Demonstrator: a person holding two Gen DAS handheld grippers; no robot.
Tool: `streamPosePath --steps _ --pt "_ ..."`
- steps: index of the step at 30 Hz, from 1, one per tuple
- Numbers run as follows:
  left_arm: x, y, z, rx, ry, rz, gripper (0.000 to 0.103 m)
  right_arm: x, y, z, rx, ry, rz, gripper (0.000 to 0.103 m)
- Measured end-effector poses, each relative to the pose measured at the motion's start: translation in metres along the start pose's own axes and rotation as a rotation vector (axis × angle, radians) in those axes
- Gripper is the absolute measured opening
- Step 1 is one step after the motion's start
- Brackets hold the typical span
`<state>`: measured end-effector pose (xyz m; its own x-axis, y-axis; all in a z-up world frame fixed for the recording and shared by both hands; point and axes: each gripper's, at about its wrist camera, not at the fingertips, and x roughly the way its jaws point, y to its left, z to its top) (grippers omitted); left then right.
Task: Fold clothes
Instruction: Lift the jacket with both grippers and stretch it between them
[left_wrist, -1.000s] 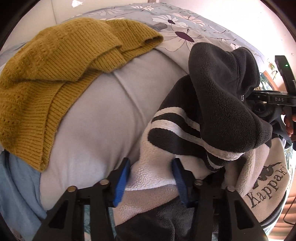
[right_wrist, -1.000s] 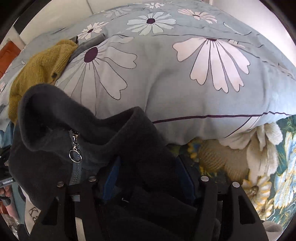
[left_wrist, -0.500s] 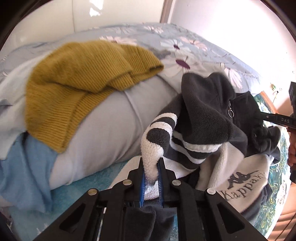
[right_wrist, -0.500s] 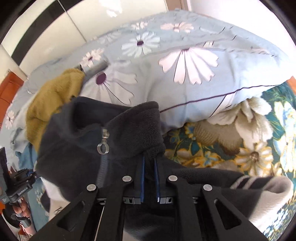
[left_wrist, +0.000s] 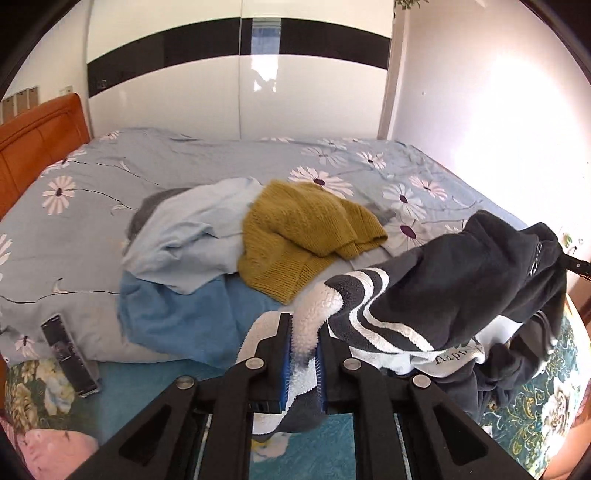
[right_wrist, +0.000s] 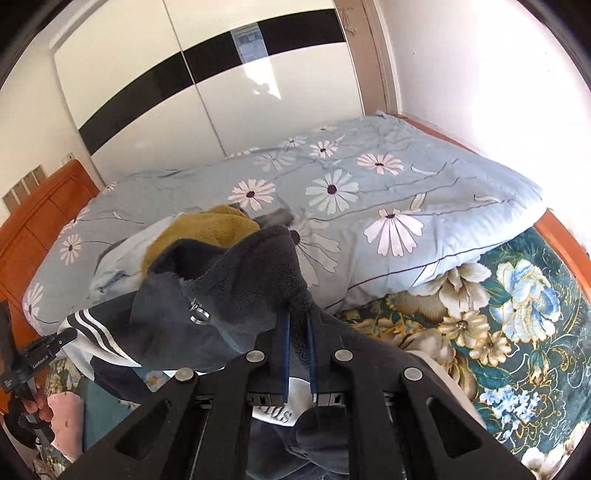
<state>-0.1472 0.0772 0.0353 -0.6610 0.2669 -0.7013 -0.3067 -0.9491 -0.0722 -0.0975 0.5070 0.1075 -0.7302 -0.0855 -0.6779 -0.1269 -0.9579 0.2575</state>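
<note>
A dark grey fleece jacket with white stripes and a white fleece lining hangs lifted above the bed between both grippers. My left gripper is shut on a white fleece edge of the jacket. My right gripper grips the dark collar of the jacket near the zip ring, its jaws closing tight on the fabric between them. The rest of the jacket droops below, printed lining showing. Part of my right gripper's body shows at the far right edge of the left wrist view.
A mustard knit sweater, a pale blue garment and a blue cloth lie piled on the daisy-print quilt. A black remote lies at the quilt's near edge. An orange headboard stands left, a white wardrobe behind.
Both grippers have shut on the jacket and risen with it, lifting it off the bed. The views have pulled back, so the whole bed and the wardrobe now show.
</note>
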Motion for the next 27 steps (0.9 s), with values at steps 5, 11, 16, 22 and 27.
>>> streamPosePath --steps 5,11,16,22,27 --pt "-0.07 0.023 -0.018 0.01 -0.069 0.015 0.012 -0.068 0.042 0.008 -0.065 -0.113 0.071 0.0" --pt "-0.086 0.046 -0.061 -0.011 -0.054 0.096 0.0 -0.069 0.084 -0.011 -0.19 -0.03 0.086 0.0" --pt "-0.091 0.109 -0.088 -0.176 -0.017 0.151 0.0 -0.012 0.094 -0.05 -0.273 0.137 0.083 0.0" --pt "-0.049 0.135 -0.115 -0.256 0.131 0.07 0.001 0.06 0.08 -0.085 -0.318 0.301 0.048 0.002" --pt "0.015 0.12 -0.125 -0.19 0.278 0.007 0.044 0.101 0.072 -0.097 -0.356 0.377 0.018 0.057"
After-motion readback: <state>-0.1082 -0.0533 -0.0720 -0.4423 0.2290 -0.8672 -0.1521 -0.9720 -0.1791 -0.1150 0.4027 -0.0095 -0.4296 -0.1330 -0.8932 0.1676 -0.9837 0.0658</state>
